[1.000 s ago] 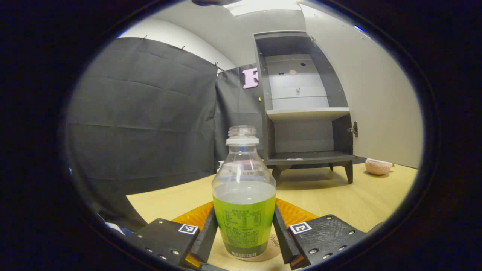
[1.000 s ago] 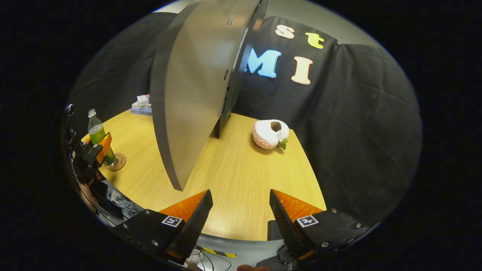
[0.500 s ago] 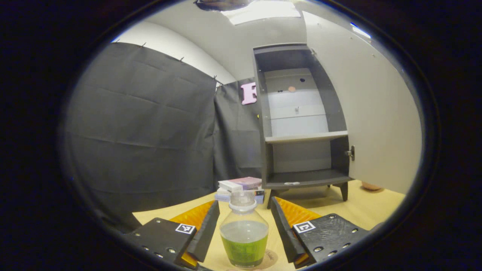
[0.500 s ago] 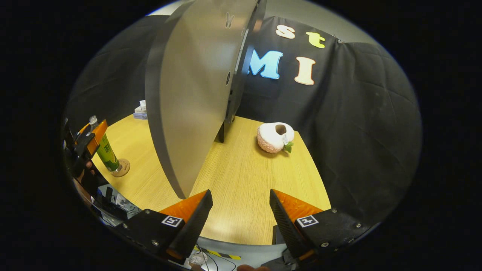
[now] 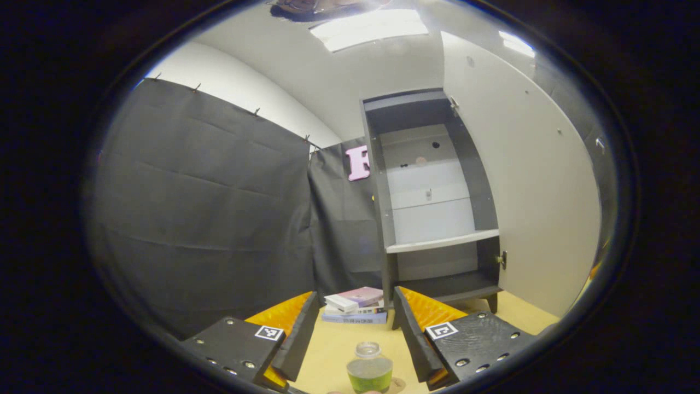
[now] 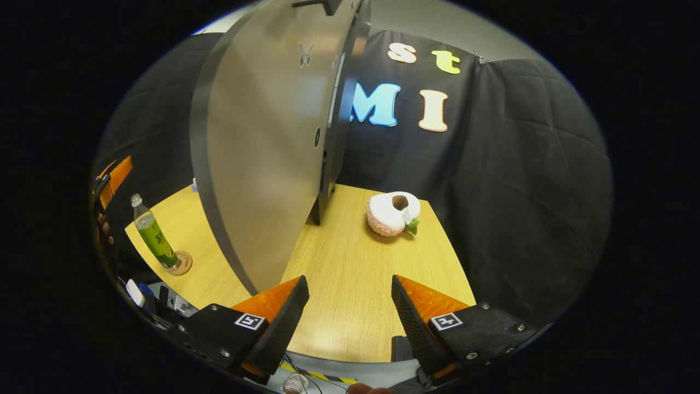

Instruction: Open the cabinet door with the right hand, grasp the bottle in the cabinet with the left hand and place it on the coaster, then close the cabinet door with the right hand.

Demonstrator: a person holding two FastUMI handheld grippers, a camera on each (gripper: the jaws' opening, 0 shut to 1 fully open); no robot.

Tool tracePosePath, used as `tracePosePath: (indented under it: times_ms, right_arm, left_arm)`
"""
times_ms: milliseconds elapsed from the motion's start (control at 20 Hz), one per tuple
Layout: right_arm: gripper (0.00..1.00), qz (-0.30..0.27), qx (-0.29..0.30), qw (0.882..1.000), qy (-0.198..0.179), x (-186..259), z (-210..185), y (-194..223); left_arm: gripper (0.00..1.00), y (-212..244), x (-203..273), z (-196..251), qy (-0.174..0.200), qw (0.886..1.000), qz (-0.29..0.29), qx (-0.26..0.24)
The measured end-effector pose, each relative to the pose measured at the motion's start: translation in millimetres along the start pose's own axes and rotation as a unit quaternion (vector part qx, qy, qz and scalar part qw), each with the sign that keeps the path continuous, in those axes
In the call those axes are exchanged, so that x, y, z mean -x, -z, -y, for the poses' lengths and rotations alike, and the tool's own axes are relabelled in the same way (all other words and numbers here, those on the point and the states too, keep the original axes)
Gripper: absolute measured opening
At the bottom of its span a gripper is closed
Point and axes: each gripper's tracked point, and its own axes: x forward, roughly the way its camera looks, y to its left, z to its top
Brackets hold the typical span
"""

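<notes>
The bottle (image 6: 154, 236) is seen set upright on the coaster (image 6: 182, 263), far left of the spread right gripper (image 6: 350, 306); the cabinet door (image 6: 262, 158) just ahead remains to be closed. Since a second ago, the left gripper (image 5: 353, 328), jaws spread, has been lifted clear above the bottle.

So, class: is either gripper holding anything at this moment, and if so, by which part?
Nothing is held. The left gripper is open above the bottle, which stands free on the coaster. The right gripper is open over the table.
</notes>
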Motion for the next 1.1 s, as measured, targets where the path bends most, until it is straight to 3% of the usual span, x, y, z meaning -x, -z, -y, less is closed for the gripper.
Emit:
tracePosePath:
  times_ms: [50,200,250,300,400,650,950,1100]
  right_arm:
    - [0.94,0.009,-0.006,1.0,0.002,2,4,-9]
    - [0.94,0.048,-0.01,0.998,0.025,12,26,-47]
    - [0.94,0.064,-0.02,0.997,0.028,15,33,-63]
    - [0.94,0.08,-0.032,0.996,0.031,17,40,-79]
    - [0.94,0.109,-0.067,0.991,0.032,23,54,-111]
    - [0.94,0.157,-0.142,0.977,0.006,42,57,-176]
    - [0.92,0.247,-0.118,0.962,-0.027,89,35,-229]
    - [0.9,0.259,-0.132,0.956,-0.027,98,36,-241]
  left_arm:
    - [0.78,-14,-1,0,0.004,1.0,-0.002,0.004]
    - [0.78,-59,3,-5,0.007,1.0,-0.004,0.008]
    - [0.84,-74,5,-4,0.013,1.0,-0.001,0.01]
    - [0.78,-89,8,-5,0.016,1.0,0.0,0.01]
    - [0.78,-107,12,-2,0.026,0.999,-0.008,0.024]
    - [0.78,-119,13,11,0.054,0.996,-0.058,0.049]
    - [0.82,-115,3,16,0.063,0.992,-0.103,0.021]
    - [0.78,-121,-4,20,0.076,0.992,-0.101,0.012]
